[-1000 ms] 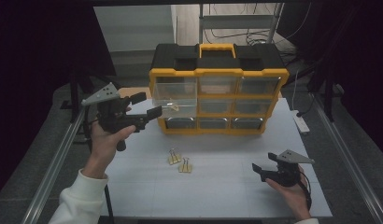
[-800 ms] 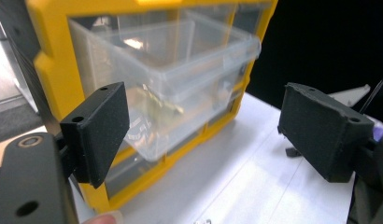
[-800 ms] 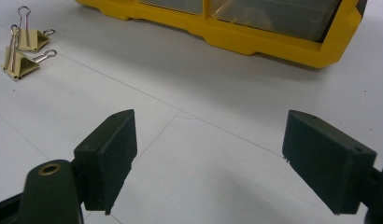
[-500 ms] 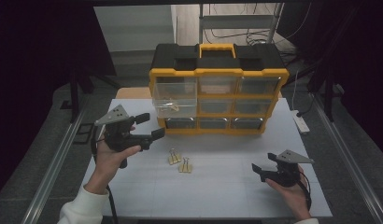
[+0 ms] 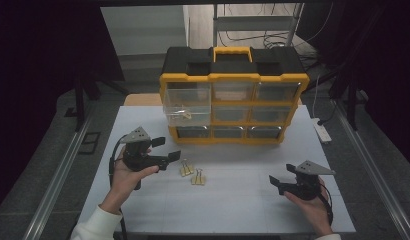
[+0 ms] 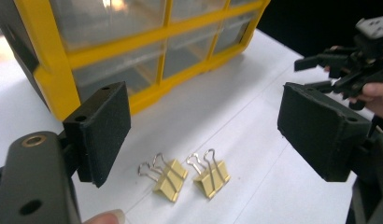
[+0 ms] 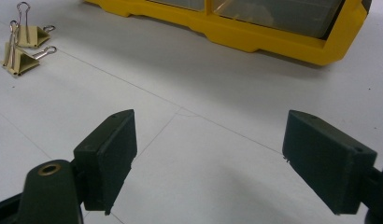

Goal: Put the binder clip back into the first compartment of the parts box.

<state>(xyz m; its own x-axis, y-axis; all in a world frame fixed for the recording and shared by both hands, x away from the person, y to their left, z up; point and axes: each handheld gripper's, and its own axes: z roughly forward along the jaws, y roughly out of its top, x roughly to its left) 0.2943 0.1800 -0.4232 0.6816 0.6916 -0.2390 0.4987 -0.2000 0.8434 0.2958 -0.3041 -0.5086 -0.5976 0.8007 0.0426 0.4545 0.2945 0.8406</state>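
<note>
We hold the left gripper (image 6: 203,126) wide open over two gold clips (image 6: 170,177) – we should drop straight down on one (probably the nearer). The right gripper (image 7: 208,158) rests open too.

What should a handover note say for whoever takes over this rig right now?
Left gripper: open, empty, aimed down at the two binder clips lying side by side on the white table.
Right gripper: open, empty, low over bare table at the right, away from the clips.
Yellow organizer stands at the back; its middle-left drawer is pulled out and already seems to hold a clip.
Done: apparently one clip stowed.
Left, probably: pick up both clips, drop them in that drawer, close it.
</note>
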